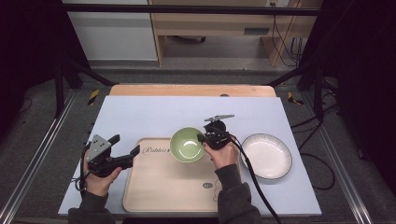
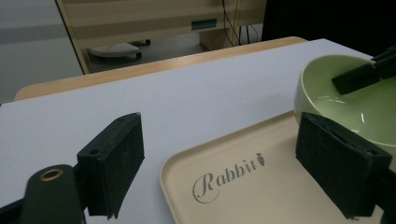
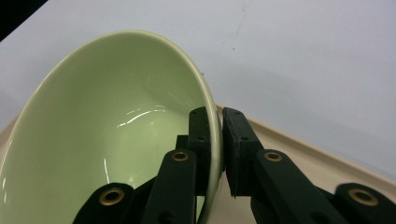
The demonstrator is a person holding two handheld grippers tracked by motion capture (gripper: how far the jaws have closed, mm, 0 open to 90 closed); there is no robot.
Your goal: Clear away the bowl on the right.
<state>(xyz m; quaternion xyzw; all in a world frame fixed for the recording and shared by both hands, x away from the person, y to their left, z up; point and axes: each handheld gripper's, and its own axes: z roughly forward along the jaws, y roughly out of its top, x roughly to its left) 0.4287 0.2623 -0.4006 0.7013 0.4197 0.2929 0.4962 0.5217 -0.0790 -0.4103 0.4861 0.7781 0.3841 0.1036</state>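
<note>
Green bowl (image 3: 107,140) rim pinched by right tongs (image 3: 215,140), left tongs (image 2: 233,163) agape

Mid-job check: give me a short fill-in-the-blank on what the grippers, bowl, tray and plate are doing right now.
1. The right gripper is shut on the rim of the ____ bowl.
2. The bowl is over the far edge of the beige ____, which has "Rabbit" printed on it.
3. The left gripper has its jaws ____ and holds nothing.
4. The white plate lies on the ____ side of the tray.

Missing words: green; tray; open; right
</note>
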